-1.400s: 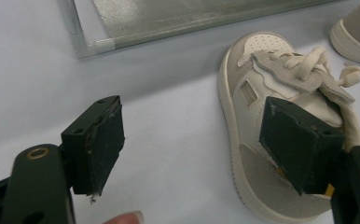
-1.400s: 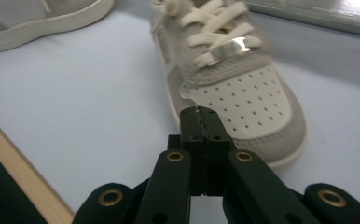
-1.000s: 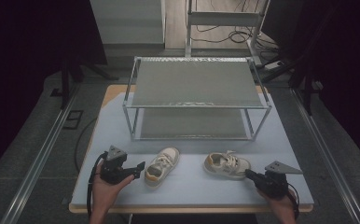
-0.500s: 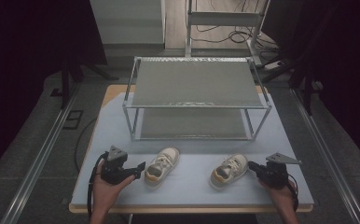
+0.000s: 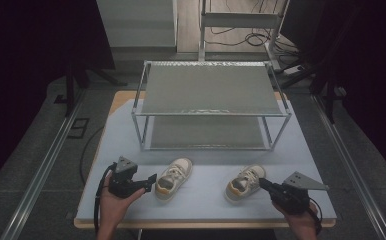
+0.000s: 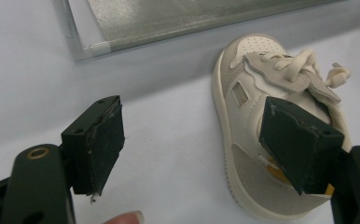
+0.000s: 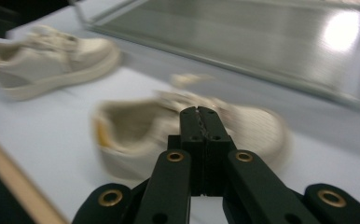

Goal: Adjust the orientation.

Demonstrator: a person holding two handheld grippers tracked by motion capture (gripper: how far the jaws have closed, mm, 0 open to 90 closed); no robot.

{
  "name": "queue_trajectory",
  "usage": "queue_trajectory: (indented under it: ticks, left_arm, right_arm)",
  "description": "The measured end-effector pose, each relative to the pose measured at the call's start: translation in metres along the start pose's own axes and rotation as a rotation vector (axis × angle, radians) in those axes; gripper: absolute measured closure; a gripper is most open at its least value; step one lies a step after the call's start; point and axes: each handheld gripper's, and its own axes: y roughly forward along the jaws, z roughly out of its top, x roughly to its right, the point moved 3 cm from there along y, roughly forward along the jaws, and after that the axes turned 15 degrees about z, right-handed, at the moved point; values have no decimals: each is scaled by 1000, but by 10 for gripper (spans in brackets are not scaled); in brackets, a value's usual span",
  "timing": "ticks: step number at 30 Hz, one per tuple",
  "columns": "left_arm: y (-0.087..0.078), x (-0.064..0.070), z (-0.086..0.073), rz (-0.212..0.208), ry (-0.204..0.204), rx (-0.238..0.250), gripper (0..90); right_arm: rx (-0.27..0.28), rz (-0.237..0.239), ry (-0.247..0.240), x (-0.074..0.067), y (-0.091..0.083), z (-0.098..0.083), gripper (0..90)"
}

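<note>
Two small cream shoes lie on the pale blue table [image 5: 206, 207] in front of a metal rack. The left shoe [image 5: 173, 178] points toward the rack; my left gripper [image 5: 153, 179] sits just left of it. In the left gripper view this gripper [image 6: 192, 121] stands open, and its right-hand jaw overlaps the heel of the shoe [image 6: 243, 79]. The right shoe [image 5: 245, 182] lies at an angle. My right gripper [image 5: 262, 183] is shut with nothing in it, tips right at that shoe's side. In the right gripper view its shut tips [image 7: 199, 112] overlap the blurred shoe [image 7: 131, 135].
A two-level metal rack [image 5: 211, 90] with mesh shelves stands across the far half of the table. Its lower shelf [image 7: 262, 37] is close behind the shoes. The table's wooden front edge [image 5: 201, 223] runs just in front of both hands.
The right shoe has turned from lying crosswise to lying at an angle and has shifted slightly. My right gripper has moved in toward it, still shut. The left gripper and left shoe have stayed put.
</note>
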Motion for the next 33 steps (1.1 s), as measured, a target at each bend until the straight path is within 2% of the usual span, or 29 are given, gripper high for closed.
queue_trajectory:
  ticks: [4,9,13,16,19,24,26,33]
  left_arm:
    - [1,-1,0,0,-1,-2,218]
    - [0,-1,-1,0,-1,-2,218]
    - [1,0,-1,1,0,-5,218]
    - [2,1,-1,0,3,-7,218]
    - [2,1,-1,-1,5,-7,218]
    - [2,1,-1,-1,3,-7,218]
    - [1,0,-1,1,1,-6,218]
    - [0,-3,-2,3,-5,-5,218]
  right_arm:
    - [-9,76,-30,-21,20,9,895]
    - [-67,125,-70,-41,54,9,894]
    - [-99,129,-87,-49,72,5,894]
    - [-112,119,-87,-49,80,2,894]
    - [-115,125,-77,-47,83,-2,895]
    - [-124,115,-92,-48,79,-3,895]
    - [-122,124,-83,-47,73,-6,896]
    - [-127,110,-79,-42,55,-14,896]
